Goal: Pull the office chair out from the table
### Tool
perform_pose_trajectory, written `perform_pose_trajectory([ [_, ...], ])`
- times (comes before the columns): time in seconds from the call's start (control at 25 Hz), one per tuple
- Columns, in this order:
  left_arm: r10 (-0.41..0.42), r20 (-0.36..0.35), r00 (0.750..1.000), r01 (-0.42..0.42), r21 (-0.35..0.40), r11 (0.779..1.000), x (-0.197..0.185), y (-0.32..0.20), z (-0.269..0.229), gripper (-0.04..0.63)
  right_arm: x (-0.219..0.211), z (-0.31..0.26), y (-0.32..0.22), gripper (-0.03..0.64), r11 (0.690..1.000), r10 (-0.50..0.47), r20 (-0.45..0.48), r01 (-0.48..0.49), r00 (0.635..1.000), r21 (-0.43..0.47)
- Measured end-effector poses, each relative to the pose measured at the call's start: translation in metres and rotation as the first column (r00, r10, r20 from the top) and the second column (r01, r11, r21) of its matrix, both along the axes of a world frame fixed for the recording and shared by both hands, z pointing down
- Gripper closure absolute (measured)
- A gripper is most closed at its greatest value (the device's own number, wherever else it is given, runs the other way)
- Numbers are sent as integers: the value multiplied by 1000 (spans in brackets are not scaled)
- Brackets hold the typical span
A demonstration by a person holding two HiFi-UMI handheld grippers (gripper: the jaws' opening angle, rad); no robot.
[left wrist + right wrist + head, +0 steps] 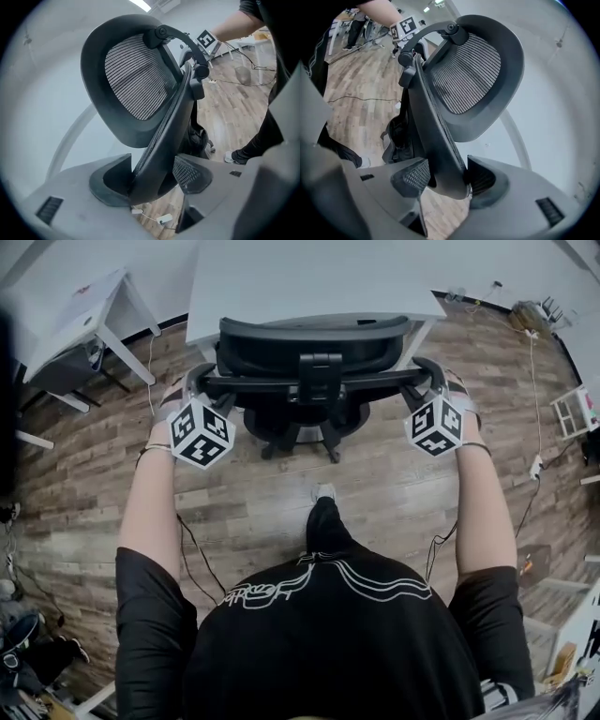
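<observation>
The left gripper (154,177), jaws wide apart, clamps the office chair (314,345) by the left edge of its backrest. The right gripper (444,180) clamps the right edge likewise. The chair stands against the near side of the white table (309,277).

Chair (314,331): matt blk plastic w/ mesh; wood-look floor (234,507).
</observation>
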State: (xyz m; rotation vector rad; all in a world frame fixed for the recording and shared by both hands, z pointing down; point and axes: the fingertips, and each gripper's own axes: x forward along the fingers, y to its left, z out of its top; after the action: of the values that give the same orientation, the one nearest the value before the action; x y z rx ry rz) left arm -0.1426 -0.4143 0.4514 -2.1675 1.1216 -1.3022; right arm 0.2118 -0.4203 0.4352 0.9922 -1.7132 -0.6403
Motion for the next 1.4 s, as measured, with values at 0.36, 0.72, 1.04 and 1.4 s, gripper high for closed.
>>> perform_pose_trajectory([
  [0.36, 20, -6, 1000, -20, 55, 998, 2, 67, 3, 337, 2, 7, 72, 364, 999, 19, 20, -19, 1000, 27],
  [0.72, 0, -5, 1000, 1, 25, 1000, -1, 89, -4, 337, -1, -2, 89, 364, 1000, 22, 15, -22, 1000, 2],
  [1.04, -47, -3, 999, 47, -4, 999, 2, 139, -6, 337, 3, -7, 128, 364, 1000, -7, 12, 7, 1000, -5],
  [1.4, -78, 11, 997, 78, -5, 997, 12, 226, 5, 337, 11, 4, 204, 364, 999, -46, 29, 46, 999, 14],
])
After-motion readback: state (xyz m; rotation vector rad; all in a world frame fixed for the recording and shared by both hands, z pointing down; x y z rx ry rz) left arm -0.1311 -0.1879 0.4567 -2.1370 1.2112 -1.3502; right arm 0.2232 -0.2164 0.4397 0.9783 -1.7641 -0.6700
